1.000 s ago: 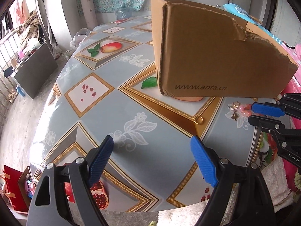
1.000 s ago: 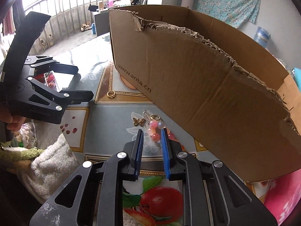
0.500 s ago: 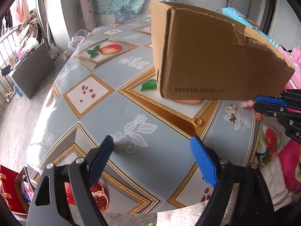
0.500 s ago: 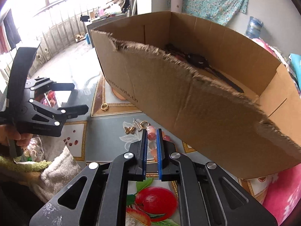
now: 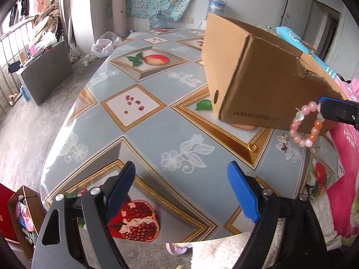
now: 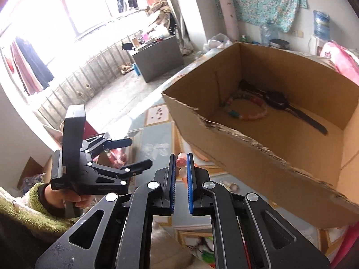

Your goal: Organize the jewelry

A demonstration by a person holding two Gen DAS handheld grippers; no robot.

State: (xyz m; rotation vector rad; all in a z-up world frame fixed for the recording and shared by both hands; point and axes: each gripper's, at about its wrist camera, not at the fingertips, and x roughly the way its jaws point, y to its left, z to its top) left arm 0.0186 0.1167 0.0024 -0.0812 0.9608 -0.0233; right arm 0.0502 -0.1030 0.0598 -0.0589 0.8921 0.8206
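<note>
My right gripper [image 6: 181,163] is pinched tight on the pink bead bracelet [image 5: 306,124], and from the left wrist camera that bracelet hangs free as a loop off the blue tips, up in the air, clear of the table [image 5: 143,125] and in front of the cardboard box [image 6: 280,139]. In the right wrist view only a few beads peek out between the blue pads.

The box sits on the table with its top open and its near edge torn ragged. Inside, on the floor of it, I see 2 things: a beaded bracelet [image 6: 245,108] of pale pink, white and green beads lying flat as a ring, and a dark strap-like piece [image 6: 289,107] beside it, stretching toward the right wall. What that dark piece is, I cannot tell.

My left gripper [image 5: 181,190] is low over the near end of the table, its fingers spread wide with nothing between them.

On the table by the box's near corner, a small gold ring [image 5: 252,147] lies on the gold border of the cloth pattern, and a little gold charm [image 5: 283,142] lies just to its right, below the dangling bracelet.
</note>
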